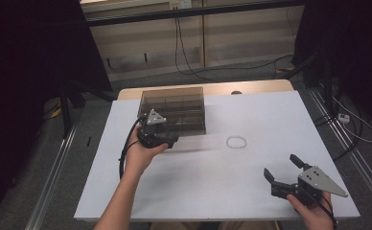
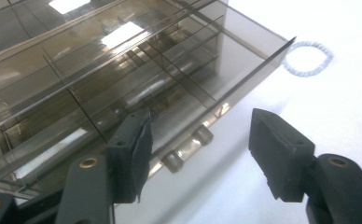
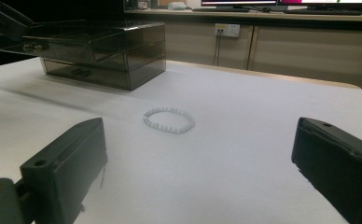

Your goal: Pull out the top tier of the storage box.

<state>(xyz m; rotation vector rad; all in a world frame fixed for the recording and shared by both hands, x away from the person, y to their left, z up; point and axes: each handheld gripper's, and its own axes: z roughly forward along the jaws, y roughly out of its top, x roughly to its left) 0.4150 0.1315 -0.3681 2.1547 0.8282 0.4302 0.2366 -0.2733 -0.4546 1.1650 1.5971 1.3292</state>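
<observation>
The white desk [image 1: 251,191] carries a smoky transparent drawer box [image 1: 174,103] at the upper left of centre in the high view, its top drawer [image 2: 137,88] pulled out toward the person. The left gripper [image 1: 167,142] sits at that drawer's front, jaws apart with nothing pinched; the two little knobs [image 2: 188,147] lie just ahead of them in the left gripper view. My worry is that a nudge from this gripper slides the light box along the desk, or tips the extended drawer down.

The right gripper [image 1: 282,171] rests at the lower right, jaws spread wide and empty. The white beaded bracelet [image 1: 236,142] lies flat in mid-frame, well apart from both grippers. Being thin and low, it could slip out from the jaws or skid away, and then miss the narrow compartments.
</observation>
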